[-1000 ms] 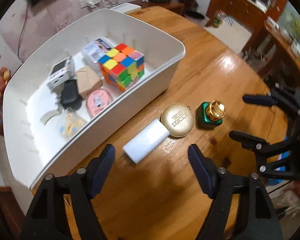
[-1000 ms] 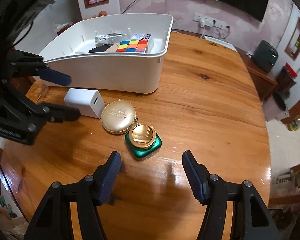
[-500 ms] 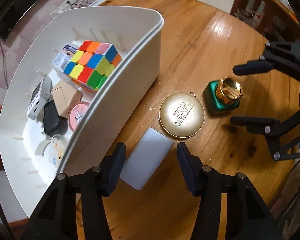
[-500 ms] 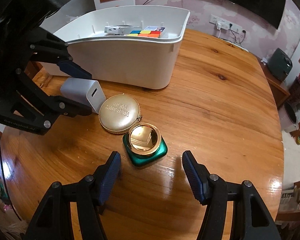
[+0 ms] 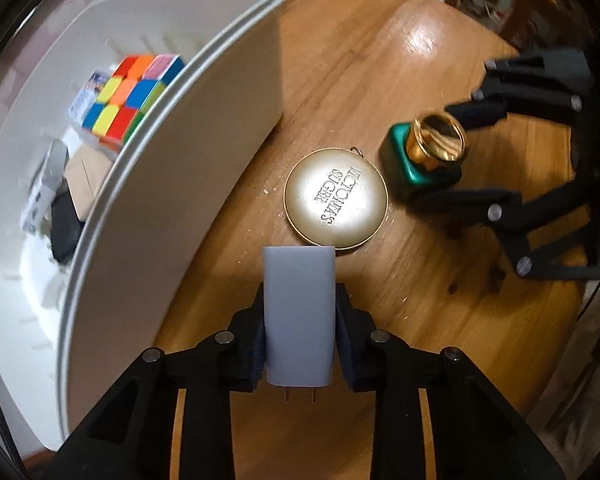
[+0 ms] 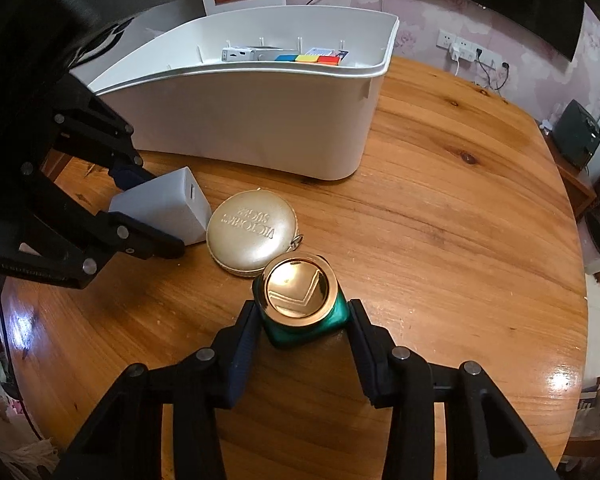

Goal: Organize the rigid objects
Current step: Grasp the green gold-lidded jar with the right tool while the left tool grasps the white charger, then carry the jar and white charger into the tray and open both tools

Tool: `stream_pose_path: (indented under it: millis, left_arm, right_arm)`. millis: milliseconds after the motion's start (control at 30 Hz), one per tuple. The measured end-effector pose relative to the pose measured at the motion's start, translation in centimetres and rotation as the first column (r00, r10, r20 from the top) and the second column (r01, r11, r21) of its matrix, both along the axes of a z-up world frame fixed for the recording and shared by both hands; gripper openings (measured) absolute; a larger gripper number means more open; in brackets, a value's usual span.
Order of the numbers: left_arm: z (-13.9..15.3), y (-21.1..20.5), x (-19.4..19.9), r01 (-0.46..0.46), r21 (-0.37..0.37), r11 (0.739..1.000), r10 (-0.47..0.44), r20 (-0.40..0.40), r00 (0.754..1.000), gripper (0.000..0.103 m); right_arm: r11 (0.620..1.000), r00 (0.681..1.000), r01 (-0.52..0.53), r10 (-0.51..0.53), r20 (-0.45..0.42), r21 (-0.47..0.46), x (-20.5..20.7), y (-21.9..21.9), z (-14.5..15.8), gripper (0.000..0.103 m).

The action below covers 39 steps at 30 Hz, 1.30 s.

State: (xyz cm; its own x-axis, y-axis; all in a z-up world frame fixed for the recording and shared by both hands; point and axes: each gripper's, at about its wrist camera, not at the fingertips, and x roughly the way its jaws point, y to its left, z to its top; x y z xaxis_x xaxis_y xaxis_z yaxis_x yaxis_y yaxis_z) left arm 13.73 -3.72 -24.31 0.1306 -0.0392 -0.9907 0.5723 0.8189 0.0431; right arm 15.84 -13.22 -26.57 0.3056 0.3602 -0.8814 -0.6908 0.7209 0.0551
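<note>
A white plug charger [image 5: 299, 304] sits between the fingers of my left gripper [image 5: 299, 320], which is shut on it, prongs pointing back toward the camera. In the right wrist view the charger [image 6: 168, 204] sits tilted in the left gripper [image 6: 152, 210] beside the bin. My right gripper [image 6: 302, 336] is shut on a green bottle with a gold cap [image 6: 300, 312], both pads against its sides. The bottle [image 5: 404, 164] and the right gripper [image 5: 466, 154] also show in the left wrist view. A round gold tin [image 5: 336, 198] [image 6: 252, 236] lies flat between charger and bottle.
A large white bin [image 5: 160, 200] [image 6: 260, 120] stands on the round wooden table [image 6: 460, 240], holding a colourful puzzle cube [image 5: 128, 96], a black item and small boxes. The table edge curves off at the right. A dark appliance [image 6: 578, 132] stands beyond the table.
My left gripper moved down and shut on the charger. My right gripper came forward and shut on the green bottle. The gold tin stayed where it was.
</note>
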Motion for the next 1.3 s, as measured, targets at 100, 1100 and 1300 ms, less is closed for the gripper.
stream_pose_path:
  millis: [100, 1100, 1300]
  left_arm:
    - [0.0, 0.8, 0.0, -0.114, -0.073, 0.991, 0.112, -0.032, 0.993, 0.03]
    - [13.2, 9.2, -2.2, -0.604, -0.275, 0.748, 0.635, 0.032, 0.772, 0.029]
    - [15.8, 14.3, 1.1, -0.647, -0.23, 0.726, 0.682, 0.125, 0.721, 0.029]
  right_arm:
    - [1.0, 1.0, 0.02, -0.02, -0.024, 0.02, 0.1, -0.4, 0.1, 0.044]
    - [0.987, 0.999, -0.006, -0.002, 0.053, 0.161, -0.5, 1.9, 12.3, 0.044]
    - [0.98, 0.998, 0.014, -0.025, 0.05, 0.196, 1.6, 5.0, 15.3, 0.044]
